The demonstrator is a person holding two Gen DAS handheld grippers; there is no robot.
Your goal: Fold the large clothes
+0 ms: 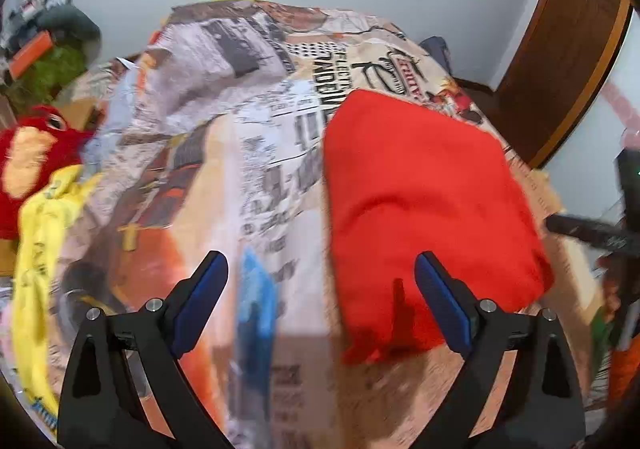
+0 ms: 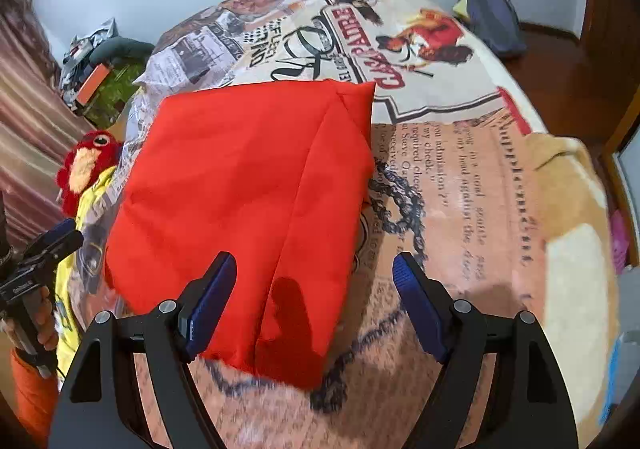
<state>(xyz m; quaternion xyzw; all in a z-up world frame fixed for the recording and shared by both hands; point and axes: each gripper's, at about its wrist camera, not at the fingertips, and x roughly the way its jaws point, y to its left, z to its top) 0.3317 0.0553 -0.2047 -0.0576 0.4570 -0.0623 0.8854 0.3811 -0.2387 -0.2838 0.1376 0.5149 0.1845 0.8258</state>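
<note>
Surface: a bed with a newspaper-print cover [image 2: 460, 177], pale wall behind.
Garment: the red cloth [image 2: 248, 185] lies folded flat on the cover.
Left gripper [image 1: 320, 289]: jaws spread wide, holding nothing, above the cloth's near left edge.
Right gripper [image 2: 314, 289]: jaws apart, empty, over the cloth's near corner.
Beside: a red plush toy [image 1: 28, 165] at the bed's left side.

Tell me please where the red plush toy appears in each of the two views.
Left wrist view: red plush toy at the far left edge, middle height.
Right wrist view: red plush toy at the left, smaller, beside the bed.
Shared landmark: the folded red garment.
</note>
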